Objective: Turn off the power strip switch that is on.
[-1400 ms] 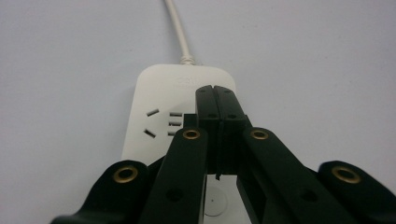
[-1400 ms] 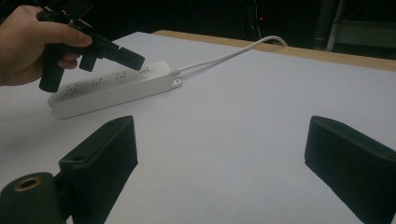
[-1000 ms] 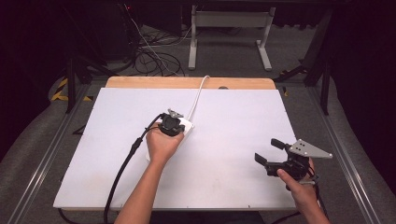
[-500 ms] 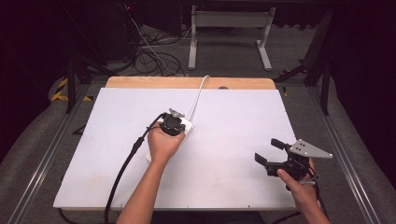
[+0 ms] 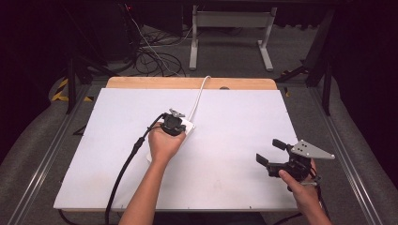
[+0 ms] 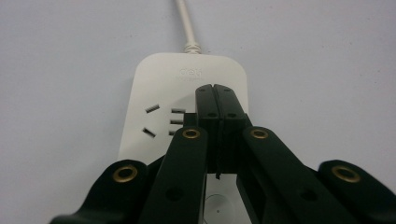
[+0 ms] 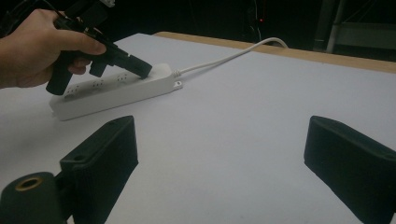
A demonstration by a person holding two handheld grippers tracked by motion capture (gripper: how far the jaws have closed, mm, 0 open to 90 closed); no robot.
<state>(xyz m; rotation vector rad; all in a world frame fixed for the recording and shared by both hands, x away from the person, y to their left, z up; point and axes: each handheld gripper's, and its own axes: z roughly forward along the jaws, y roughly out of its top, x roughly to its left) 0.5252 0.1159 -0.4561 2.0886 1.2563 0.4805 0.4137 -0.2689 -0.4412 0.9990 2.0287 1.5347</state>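
Here the left gripper (image 5: 177, 119) is down on the power strip (image 6: 154, 93), which lies a little left of the middle of the worktop (image 5: 234, 140), well in from every edge. In the left gripper view its two jaws are pressed together with nothing between them, their joined tips resting on or just above the strip's top face, beside a set of socket slots and short of the end where the cord (image 5: 199, 91) leaves. In the right gripper view those tips meet the strip's top near its cord end, while the hand (image 7: 42, 42) grips the handle above it. The cord runs from the strip toward the far edge and goes over it.

The step in hand looks like a press on the strip's top with closed jaws, perhaps on a switch or button; the part under the tips is covered, so I cannot tell what exactly they bear on.

The right gripper (image 5: 271, 152) hovers near the worktop's right near corner, well apart from the strip, jaws spread wide and empty, pointing toward it.

Next, the press likely calls for a short, straight push downward without sliding sideways over the slots. If the light strip skates on the smooth top, the right gripper could come across to steady its free end.
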